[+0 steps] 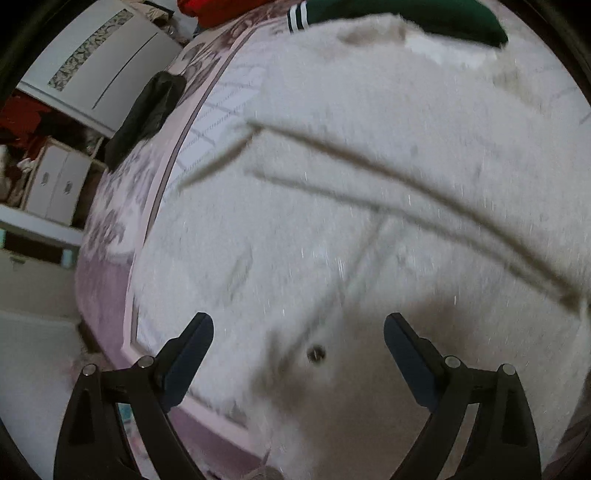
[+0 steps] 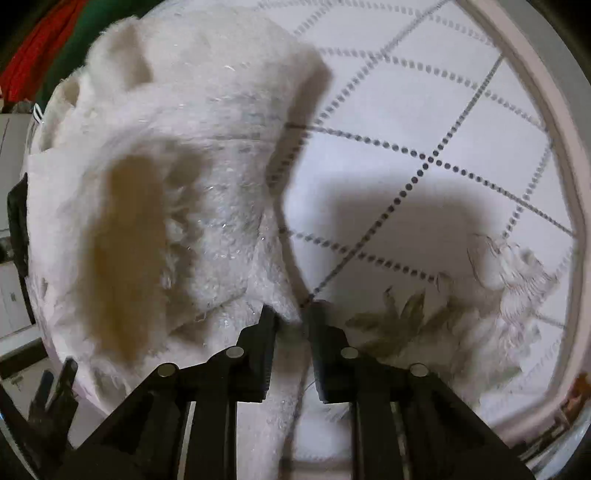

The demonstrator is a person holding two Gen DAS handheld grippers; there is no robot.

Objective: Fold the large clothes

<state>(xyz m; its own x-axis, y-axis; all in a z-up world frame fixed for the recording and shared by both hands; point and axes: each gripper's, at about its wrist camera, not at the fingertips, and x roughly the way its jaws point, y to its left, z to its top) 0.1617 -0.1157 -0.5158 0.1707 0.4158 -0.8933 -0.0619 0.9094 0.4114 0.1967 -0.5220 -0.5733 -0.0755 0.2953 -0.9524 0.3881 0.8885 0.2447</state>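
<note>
A large white fluffy garment point(image 1: 369, 221) lies spread over the bed and fills most of the left wrist view; a small dark button point(image 1: 316, 354) shows near its lower edge. My left gripper point(image 1: 298, 325) hovers over it, jaws wide apart with nothing between them. In the right wrist view the same garment point(image 2: 192, 177) is bunched up on the left, with a tan patch point(image 2: 125, 258). A fold of it is pinched between the fingers of my right gripper point(image 2: 293, 319), which stand close together. A frayed, furry edge point(image 2: 517, 280) lies to the right.
The bed's white quilt point(image 2: 443, 110) has dotted grey lines and a pink border point(image 2: 554, 129). A green garment with white stripes point(image 1: 406, 18) and a red one point(image 1: 221, 11) lie at the far end. A black item point(image 1: 147, 110) rests at the bed's left edge, beside white cupboards point(image 1: 103, 62).
</note>
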